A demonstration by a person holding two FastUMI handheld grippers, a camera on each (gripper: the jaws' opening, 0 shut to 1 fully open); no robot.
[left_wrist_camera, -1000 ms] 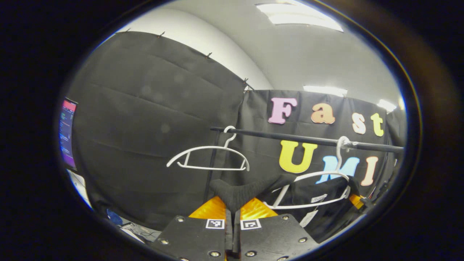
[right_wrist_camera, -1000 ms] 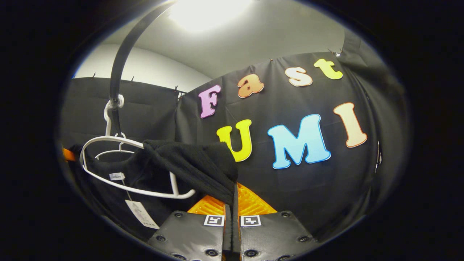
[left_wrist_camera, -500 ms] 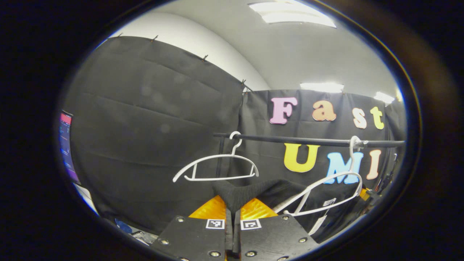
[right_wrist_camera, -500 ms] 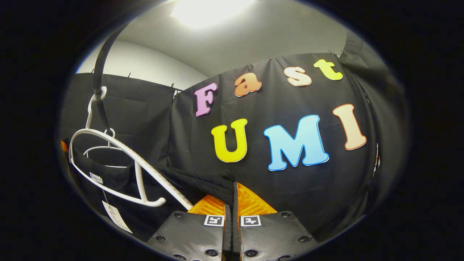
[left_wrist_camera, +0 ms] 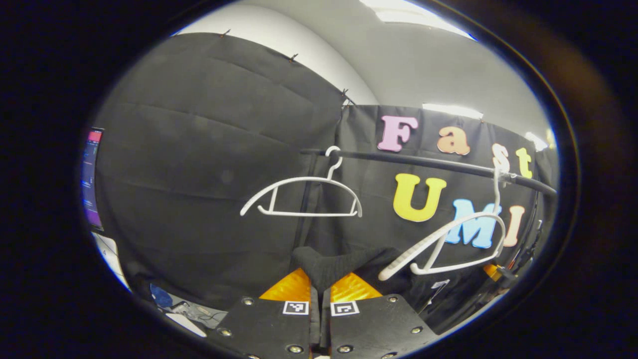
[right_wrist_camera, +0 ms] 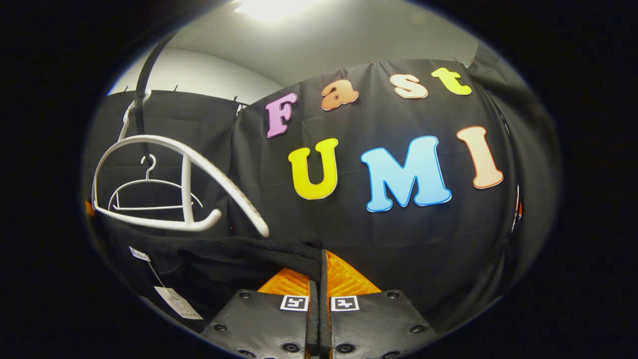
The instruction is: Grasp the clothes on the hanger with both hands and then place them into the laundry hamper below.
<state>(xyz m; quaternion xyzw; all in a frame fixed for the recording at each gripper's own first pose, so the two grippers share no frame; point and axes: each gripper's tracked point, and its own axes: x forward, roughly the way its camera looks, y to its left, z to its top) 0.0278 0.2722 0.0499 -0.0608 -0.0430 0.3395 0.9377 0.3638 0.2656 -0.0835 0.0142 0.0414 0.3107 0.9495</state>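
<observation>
So the black garment [right_wrist_camera: 234, 259] is basically off its hanger at this point. It is stretched out low between the two claws, sagging just under the white hanger [right_wrist_camera: 169, 189] it belonged to, and the hanger is left swinging tilted on the black rail [left_wrist_camera: 428, 163] with nothing on it as far as can be made out. In the right gripper view a paper tag [right_wrist_camera: 177, 301] is seen dangling from the fabric below the neckline.

The left claw [left_wrist_camera: 319, 286] is clamped tight on a bunched fold of the garment, with cloth pinched right at the fingertips. Same story for the right claw [right_wrist_camera: 319, 271]: it is closed hard on the other shoulder, fabric squeezed between both fingers. A second bare hanger [left_wrist_camera: 304, 197] is parked further along the rail, untouched.

Progress-wise, the two-handed grasp is done and the pull-off looks done too, though the far edge of the cloth is dark on dark, so a snag on the hanger tip can't be totally ruled out. What's left is the whole second half: the garment has to be lowered and dropped into the laundry hamper, which is presumably somewhere underneath.
</observation>
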